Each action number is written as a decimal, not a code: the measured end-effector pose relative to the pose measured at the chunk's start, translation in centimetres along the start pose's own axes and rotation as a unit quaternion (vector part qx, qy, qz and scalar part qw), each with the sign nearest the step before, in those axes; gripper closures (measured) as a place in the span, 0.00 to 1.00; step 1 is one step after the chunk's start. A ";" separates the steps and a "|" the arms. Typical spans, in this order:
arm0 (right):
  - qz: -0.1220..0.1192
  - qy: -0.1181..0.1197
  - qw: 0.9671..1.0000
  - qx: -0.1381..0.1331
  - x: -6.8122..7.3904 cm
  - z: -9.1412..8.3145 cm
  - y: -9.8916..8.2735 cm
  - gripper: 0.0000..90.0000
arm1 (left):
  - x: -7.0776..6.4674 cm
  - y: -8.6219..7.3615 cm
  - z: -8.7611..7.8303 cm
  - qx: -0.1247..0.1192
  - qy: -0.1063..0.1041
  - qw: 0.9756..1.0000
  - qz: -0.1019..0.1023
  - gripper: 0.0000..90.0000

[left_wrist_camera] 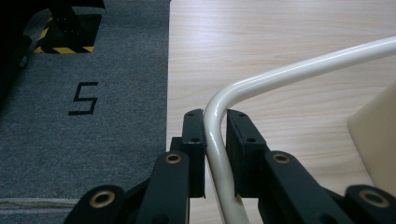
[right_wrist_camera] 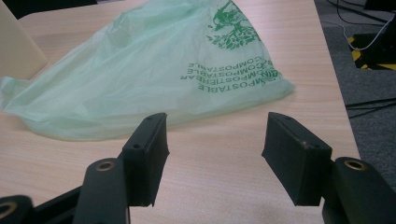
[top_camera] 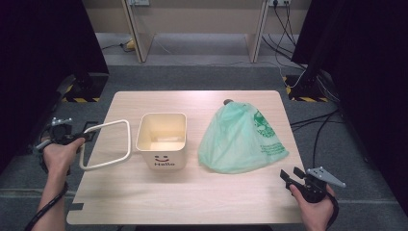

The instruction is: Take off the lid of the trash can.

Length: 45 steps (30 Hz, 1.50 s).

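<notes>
Holding the cream, rounded-square tubular frame [top_camera: 107,145] steady matters most now, I judge: I should lower it level over the cream square plastic bin [top_camera: 162,140] once the liner is in. At the worktop's [top_camera: 192,192] left edge, my left hand-held gripper [left_wrist_camera: 215,140] is clamped on the frame's corner tube. Right of the bin lies the pale green compostable plastic bag [top_camera: 239,137]. Near right, my right hand-held gripper [right_wrist_camera: 215,149] stands wide apart, empty, facing the bag.
</notes>
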State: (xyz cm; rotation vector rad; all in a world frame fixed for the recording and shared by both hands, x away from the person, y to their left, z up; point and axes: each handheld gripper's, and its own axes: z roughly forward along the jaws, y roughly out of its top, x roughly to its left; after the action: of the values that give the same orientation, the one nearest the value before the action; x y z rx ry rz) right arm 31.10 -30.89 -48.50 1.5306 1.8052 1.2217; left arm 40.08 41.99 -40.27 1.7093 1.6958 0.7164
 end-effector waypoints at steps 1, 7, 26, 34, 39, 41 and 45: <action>0.000 0.000 1.000 0.000 0.0 0.0 0.0 0.44 | 0.0 -0.1 0.0 0.000 0.000 1.000 0.000 0.86; 0.000 0.000 1.000 0.000 0.0 0.0 0.0 0.44 | 0.4 -0.5 0.2 0.003 0.003 1.000 -0.001 0.86; 0.000 0.000 1.000 0.000 0.0 0.0 0.0 0.44 | 0.9 -1.8 1.0 0.005 0.007 1.000 0.005 0.86; 0.000 0.000 1.000 0.000 0.0 0.0 0.0 0.44 | 1.1 -2.5 1.5 0.005 0.008 1.000 0.008 0.86; 0.000 0.000 1.000 0.000 0.0 0.0 0.0 0.44 | 1.1 -2.8 1.8 0.005 0.007 1.000 0.012 0.86; 0.000 0.000 1.000 0.000 0.0 0.0 0.0 0.44 | 1.1 -3.0 1.9 0.006 0.008 1.000 0.014 0.86; 0.000 0.000 1.000 0.000 0.0 0.0 0.0 0.44 | 1.2 -3.4 2.2 0.006 0.008 1.000 0.016 0.86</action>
State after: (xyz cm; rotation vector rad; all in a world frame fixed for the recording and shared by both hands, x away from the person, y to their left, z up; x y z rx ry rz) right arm 31.09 -30.88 -48.49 1.5300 1.8055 1.2211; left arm 39.50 42.99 -44.31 1.7476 1.6903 0.7369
